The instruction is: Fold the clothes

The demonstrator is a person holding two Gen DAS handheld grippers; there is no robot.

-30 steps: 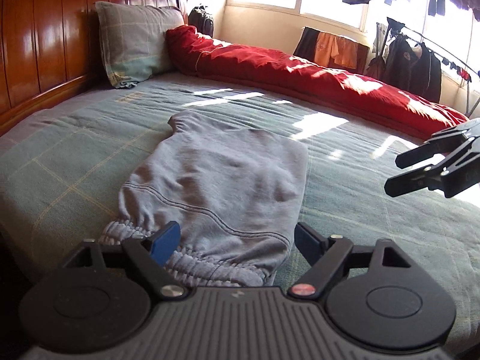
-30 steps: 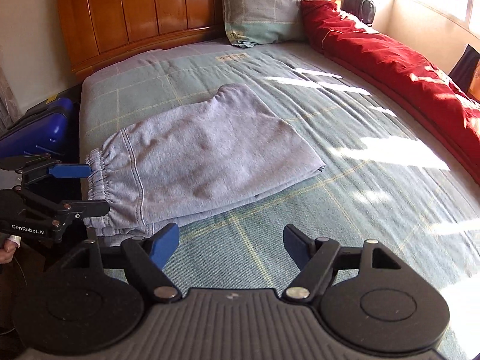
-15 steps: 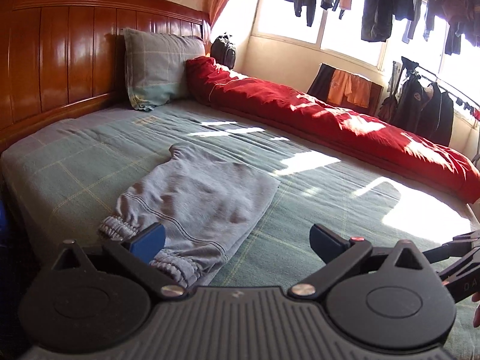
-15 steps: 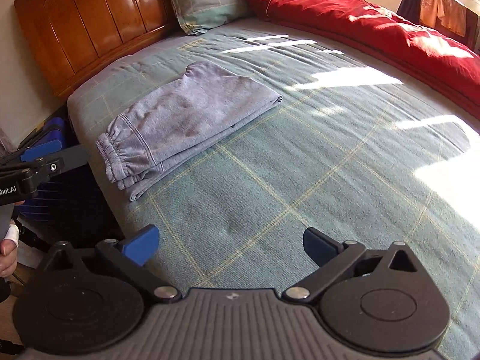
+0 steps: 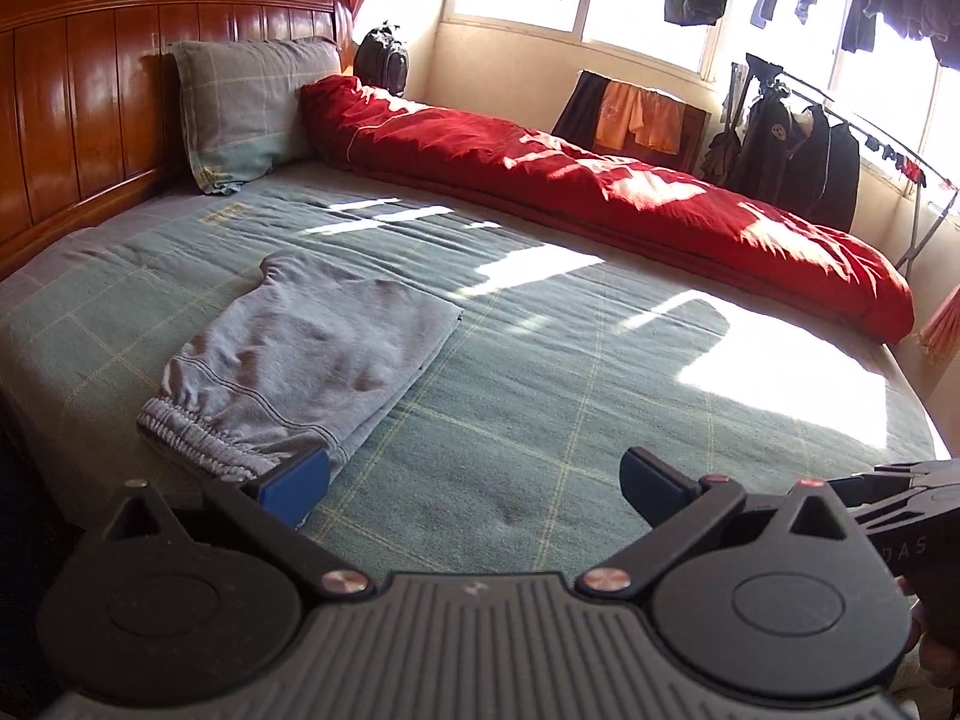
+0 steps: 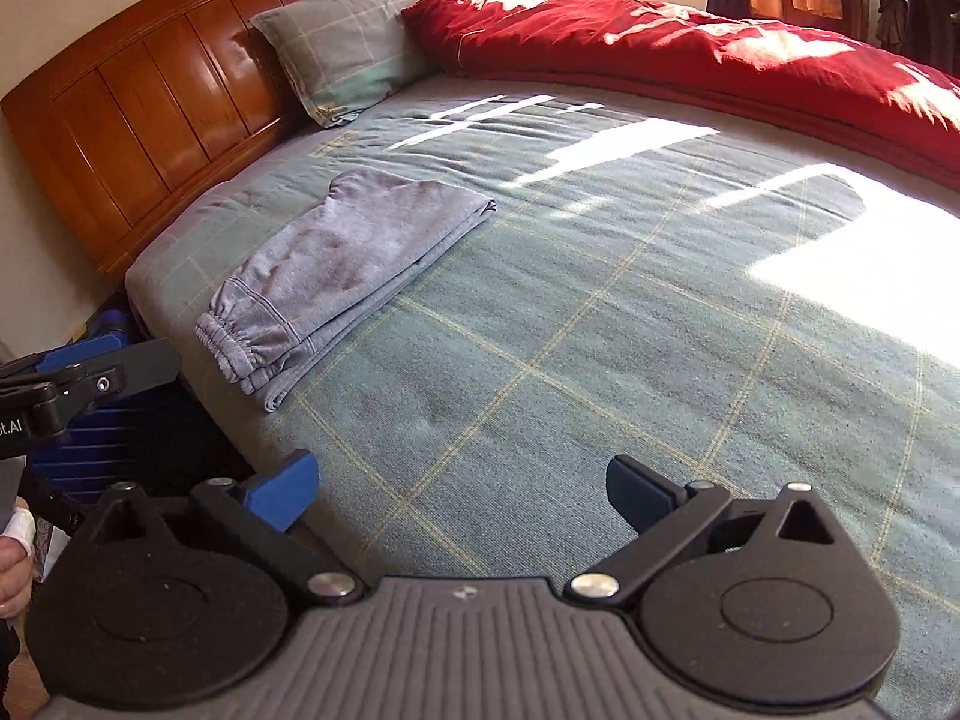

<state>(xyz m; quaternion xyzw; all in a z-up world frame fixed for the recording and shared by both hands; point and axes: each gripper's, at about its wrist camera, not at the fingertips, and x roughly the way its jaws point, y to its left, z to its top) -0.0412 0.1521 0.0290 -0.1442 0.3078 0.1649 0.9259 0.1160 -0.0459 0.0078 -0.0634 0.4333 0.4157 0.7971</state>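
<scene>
Left hand-held gripper (image 5: pixel 474 477): black linkage arms, blue pads, ribbed grey body, two round black discs, silver and red pivot screws. Right hand-held gripper (image 6: pixel 459 483): same build, silver screws. White cuff (image 6: pixel 18 531), lower left of right-wrist frame.

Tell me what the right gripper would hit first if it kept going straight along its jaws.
Most likely the bare green checked bedspread. The right gripper is open and empty, angled down at the bed; the folded grey pants lie off to its left, out of that line.
</scene>
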